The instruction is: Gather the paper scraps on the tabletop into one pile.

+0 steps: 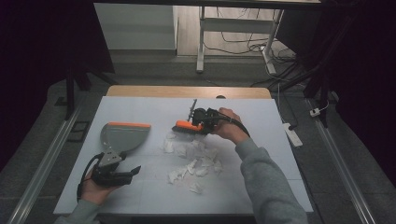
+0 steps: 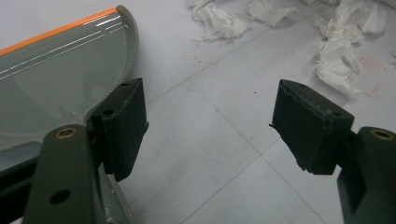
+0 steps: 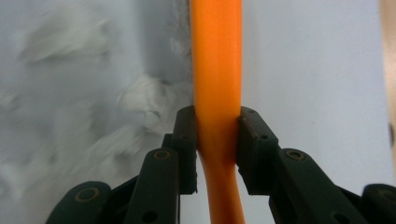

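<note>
The scraps of white paper (image 1: pixel 194 163) are lying scattered across the middle of the pale table (image 1: pixel 261 186), none of them inside the dustpan (image 1: pixel 125 135), so the sweeping appears to be only starting: the gathering, the pushing into the pan and any lifting away are all looking like work not yet done. The right gripper (image 3: pixel 217 140) is clamping its two black jaws tight on the smooth orange handle of the brush (image 1: pixel 186 126), which is sitting at the far edge of the litter, its bristles pointing down toward the nearest scraps; in the right gripper view the handle is running straight up between the jaws, glossy and rounded, with blurred white paper lying to its left. The left gripper (image 2: pixel 210 126) is hovering with its jaws spread wide and holding nothing, just beside the dustpan's handle end, one jaw overlapping the pan's edge in the left gripper view, though whether it is touching cannot be told. The dustpan is lying flat to the left of the paper, well apart from the brush; it is made of shiny grey plastic, fan-shaped, with an orange strip along its straight front lip and a row of fine teeth along its curved side. The paper pieces are looking thin, soft and crumpled, torn into irregular bits, light enough, I judge, to scatter under a hard stroke. The tabletop is looking matte, marked with faint seam lines.
</note>
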The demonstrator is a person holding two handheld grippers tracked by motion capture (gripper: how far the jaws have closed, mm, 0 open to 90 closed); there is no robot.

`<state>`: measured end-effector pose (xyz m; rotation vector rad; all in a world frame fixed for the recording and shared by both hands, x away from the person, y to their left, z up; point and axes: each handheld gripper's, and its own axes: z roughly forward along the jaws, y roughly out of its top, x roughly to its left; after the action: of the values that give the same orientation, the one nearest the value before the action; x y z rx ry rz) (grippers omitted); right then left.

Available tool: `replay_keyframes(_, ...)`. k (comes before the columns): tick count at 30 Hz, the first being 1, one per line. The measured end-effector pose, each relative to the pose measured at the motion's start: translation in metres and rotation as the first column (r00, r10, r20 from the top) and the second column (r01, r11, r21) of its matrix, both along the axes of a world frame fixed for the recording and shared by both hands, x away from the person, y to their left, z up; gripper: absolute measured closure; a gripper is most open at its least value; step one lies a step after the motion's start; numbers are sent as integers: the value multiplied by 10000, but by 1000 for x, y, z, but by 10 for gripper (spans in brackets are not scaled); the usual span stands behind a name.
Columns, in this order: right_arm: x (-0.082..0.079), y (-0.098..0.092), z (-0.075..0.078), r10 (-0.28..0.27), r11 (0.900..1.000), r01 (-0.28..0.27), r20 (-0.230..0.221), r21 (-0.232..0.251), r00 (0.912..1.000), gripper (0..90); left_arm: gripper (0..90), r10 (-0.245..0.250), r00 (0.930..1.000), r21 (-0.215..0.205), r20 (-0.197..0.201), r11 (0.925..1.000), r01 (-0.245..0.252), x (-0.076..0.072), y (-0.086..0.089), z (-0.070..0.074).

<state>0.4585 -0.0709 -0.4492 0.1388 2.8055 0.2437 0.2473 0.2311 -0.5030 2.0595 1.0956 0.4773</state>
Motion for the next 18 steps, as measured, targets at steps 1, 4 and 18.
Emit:
replay_keyframes(1, -3, -4, 1, 13, 10000, -13, -62, 71, 10000, 709, 274, -2, 10000, 2, -7, 10000, 2, 0, 0, 0)
replay_keyframes(4, -9, -19, 7, -79, 9975, 112, -464, 700, 9989, 708, 274, -8, 10000, 18, 29, 10000, 8, 0, -2, 0)
replay_keyframes(18, 13, -36, 19, -1485, 9724, 1409, 276, 1859, 9885, 708, 275, -24, 10000, 85, 5, 10000, 24, 1, -3, -1)
